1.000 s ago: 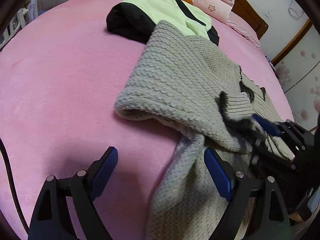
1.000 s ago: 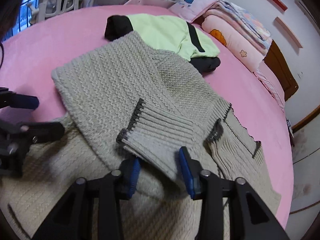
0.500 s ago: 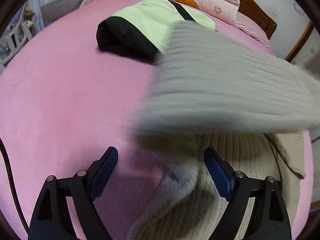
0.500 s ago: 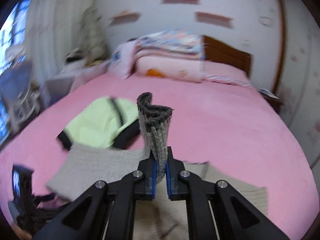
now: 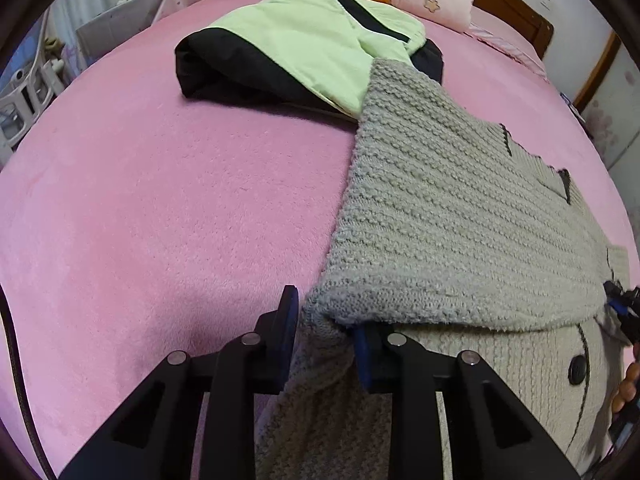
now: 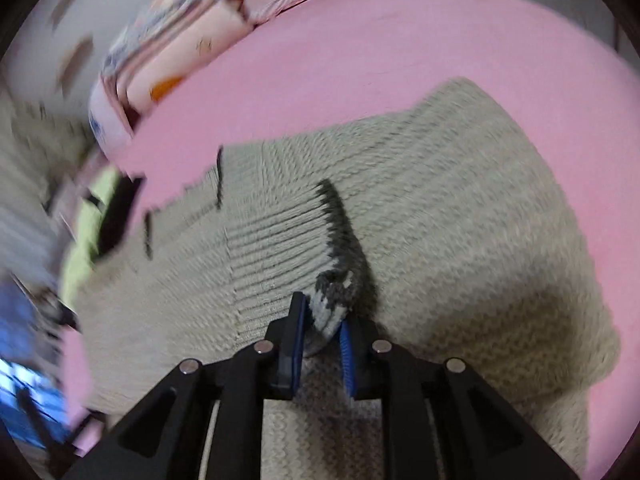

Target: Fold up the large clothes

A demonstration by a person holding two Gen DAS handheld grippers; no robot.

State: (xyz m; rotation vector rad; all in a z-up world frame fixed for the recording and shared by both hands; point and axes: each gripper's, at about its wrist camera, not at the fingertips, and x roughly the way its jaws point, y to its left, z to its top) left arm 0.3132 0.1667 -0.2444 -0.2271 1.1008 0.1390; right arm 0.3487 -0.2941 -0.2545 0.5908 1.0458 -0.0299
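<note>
Across the pink plush bedspread [image 5: 160,200] lies the chunky grey knitted cardigan [image 5: 460,220], its near edge between the blue pads of my left gripper [image 5: 326,332]. Those jaws stand at a moderate gap around the knit at the fold's near-left corner; whether they pinch it or only bracket it I cannot tell from this angle. My right gripper [image 6: 322,344] has its jaws narrow, gripping the dark-trimmed ribbed cuff [image 6: 334,304] of a sleeve laid over the cardigan's body. That view is smeared by motion, so I take the cuff's exact lie as approximate. I judge the sleeve-folding step is in hand: the sleeve is being drawn inward over the body. Next I would lay the cuff flat inside the cardigan's outline, let go, and smooth the fold with the left side holding the corner steady. At the far side, touching the cardigan's far corner, sits a folded lime-green and black jacket [image 5: 304,48].
</note>
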